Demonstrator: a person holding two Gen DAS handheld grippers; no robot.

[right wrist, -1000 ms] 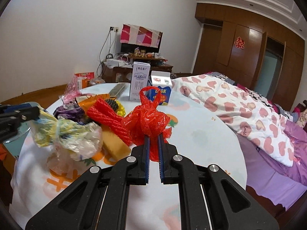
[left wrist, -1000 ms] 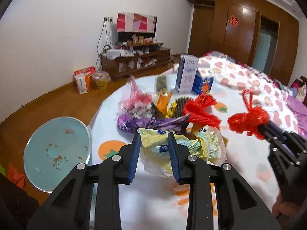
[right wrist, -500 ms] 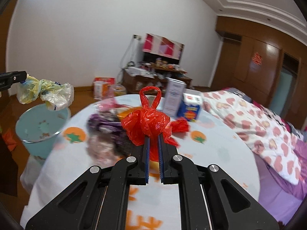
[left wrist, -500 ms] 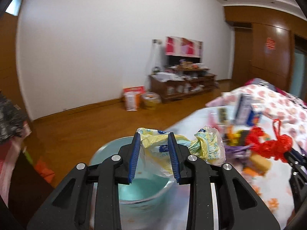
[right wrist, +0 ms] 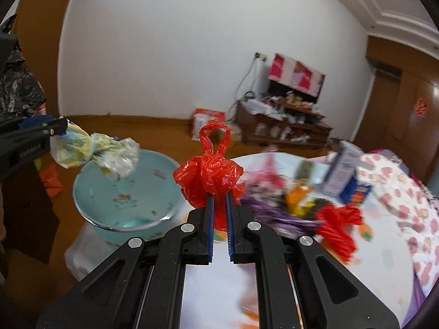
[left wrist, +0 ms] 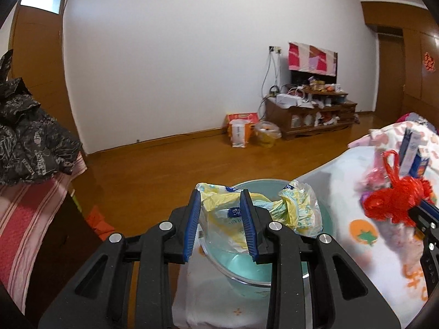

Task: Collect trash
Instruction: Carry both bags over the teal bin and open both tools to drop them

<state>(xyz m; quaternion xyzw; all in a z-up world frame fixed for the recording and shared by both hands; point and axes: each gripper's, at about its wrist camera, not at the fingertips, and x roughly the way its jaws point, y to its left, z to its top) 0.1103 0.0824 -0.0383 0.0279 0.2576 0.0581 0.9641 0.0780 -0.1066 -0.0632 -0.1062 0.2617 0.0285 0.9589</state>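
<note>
Below, wooden floor (left wrist: 170,164), fruit-print tablecloth (left wrist: 362,249).

Fingers (left wrist: 248,224) pinch yellow wrapper (left wrist: 288,208) over bin (left wrist: 326,213)

From the right wrist view, the bin (right wrist: 123,192) stands on the floor at ten o'clock, just beside the table (right wrist: 219,288) edge, which fills six o'clock. The crumpled wrapper (right wrist: 96,153) hangs over the bin's rim, held in the left claw (right wrist: 59,128) at nine o'clock. The knotted bag (right wrist: 210,175) sits dead centre in the right claw (right wrist: 219,233), above the table edge. At three o'clock a heap of litter (right wrist: 301,208) lies on the table, with two cartons (right wrist: 345,175) behind it. A low cabinet (right wrist: 285,128) stands against the far wall at one o'clock, a bed (right wrist: 406,192) at three o'clock beyond the table.
</note>
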